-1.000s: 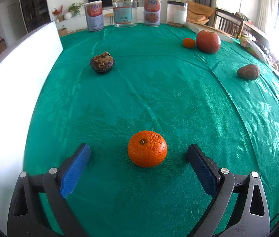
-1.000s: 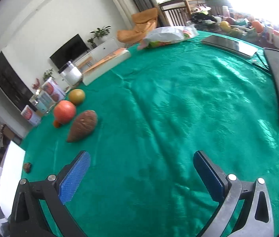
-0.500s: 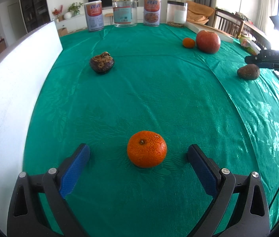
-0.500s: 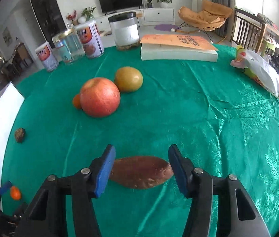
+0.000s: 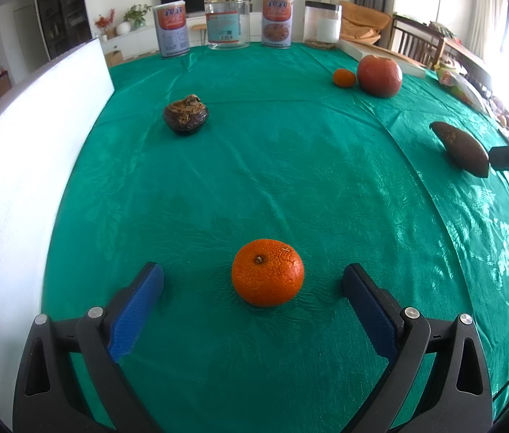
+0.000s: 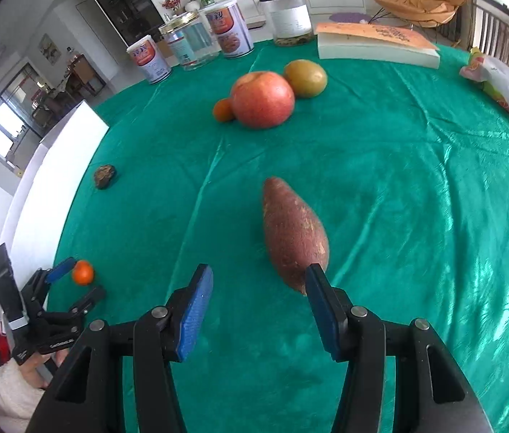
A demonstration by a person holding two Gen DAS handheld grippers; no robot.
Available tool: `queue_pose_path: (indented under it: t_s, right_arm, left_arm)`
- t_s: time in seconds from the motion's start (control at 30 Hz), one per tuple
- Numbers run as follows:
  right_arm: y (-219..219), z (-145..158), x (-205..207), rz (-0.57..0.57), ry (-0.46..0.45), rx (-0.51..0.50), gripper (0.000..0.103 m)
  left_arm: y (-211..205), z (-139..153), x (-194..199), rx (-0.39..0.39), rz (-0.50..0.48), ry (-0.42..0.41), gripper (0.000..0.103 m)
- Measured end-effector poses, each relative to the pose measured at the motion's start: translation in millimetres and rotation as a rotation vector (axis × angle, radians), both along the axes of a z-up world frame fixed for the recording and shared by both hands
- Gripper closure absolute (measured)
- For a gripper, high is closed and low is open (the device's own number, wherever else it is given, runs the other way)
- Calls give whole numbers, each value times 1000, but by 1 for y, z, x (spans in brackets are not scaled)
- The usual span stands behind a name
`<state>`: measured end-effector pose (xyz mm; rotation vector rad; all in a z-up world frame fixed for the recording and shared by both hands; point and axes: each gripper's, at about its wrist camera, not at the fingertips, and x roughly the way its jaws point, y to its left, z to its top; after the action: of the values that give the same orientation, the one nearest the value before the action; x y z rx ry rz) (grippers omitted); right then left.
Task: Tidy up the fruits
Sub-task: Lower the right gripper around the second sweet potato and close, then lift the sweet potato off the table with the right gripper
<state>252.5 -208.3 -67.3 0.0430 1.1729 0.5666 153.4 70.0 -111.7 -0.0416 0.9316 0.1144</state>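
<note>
Left wrist view: left gripper (image 5: 253, 281) low over bench (image 5: 290, 166) w/ green cloth, jaws wide apart, nothing held. Mandarin (image 5: 267, 272) sits on cloth between the blue pads (image 5: 137, 312), centred, touching neither. Far left: dark shrivelled fruit (image 5: 185, 114), alone. Far right: red apple (image 5: 379, 76) w/ small orange fruit (image 5: 344, 77) just beside it on its left. Right edge: sweet potato (image 5: 461, 148), w/ a black part of right gripper at its near-right end. Far edge of bench: two printed tins (image 5: 171, 29), clear jar (image 5: 226, 21), black-lidded jar (image 5: 322, 24). White board (image 5: 30, 137) runs along left side.

Right wrist view: right gripper (image 6: 258, 288) jaws partly apart, clamped on nothing. Sweet potato (image 6: 293, 232) lies lengthwise on cloth, pointed end far, blunt end near; near end at tip of right-hand pad (image 6: 321, 310), contact cannot be told; left-hand pad well clear. Beyond it: apple (image 6: 262, 100), small orange fruit (image 6: 223, 110) touching apple's left side, yellow-green fruit (image 6: 306, 78) just behind-right. Book (image 6: 377, 45) at far right; plastic bag (image 6: 503, 86) at right edge. Near left: left gripper (image 6: 74, 285) bracketing mandarin (image 6: 83, 272). Dark fruit (image 6: 104, 176) near white board.
</note>
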Motion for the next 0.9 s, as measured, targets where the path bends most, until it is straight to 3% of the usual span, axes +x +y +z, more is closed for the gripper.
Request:
queue_pose_path:
  t_s: [0.17,0.2,0.3,0.33,0.47,0.6,0.73,0.8,0.83,0.87,0.9]
  right_arm:
    - [-2,3,-10,-14,14,49,49]
    - [-8,7,-9,-39,13,68,49]
    - [-30,15,-6,-113,12,103,48]
    - [-37,15,-5,-134,19,105,48]
    - [-52,0,9,-206,85,74,48]
    - [-37,-6,27,-233,173,133,48]
    - [14,-6,40,-178,205,108,46]
    - [40,-10,46,-147,197,26,45]
    - [48,-13,49,-154,184,-28,43]
    - [54,-16,52,-162,175,-57,43]
    - [57,-19,53,-167,178,-81,45]
  left_arm:
    - [2,1,-1,-21,-13,-3,3]
    - [5,3,-2,-70,-44,3,3]
    - [29,14,-13,-328,-103,-6,4]
    - [34,17,-17,-347,-108,-14,4]
    - [25,23,-19,-241,-160,-27,5]
    - [9,13,1,-162,-156,14,6]
    - [-2,7,11,-54,-140,33,39]
    - [-5,7,11,-30,-147,31,50]
    - [-7,7,12,-21,-149,27,64]
    - [-7,8,11,-12,-149,19,71]
    - [-5,8,10,-18,-147,22,71]
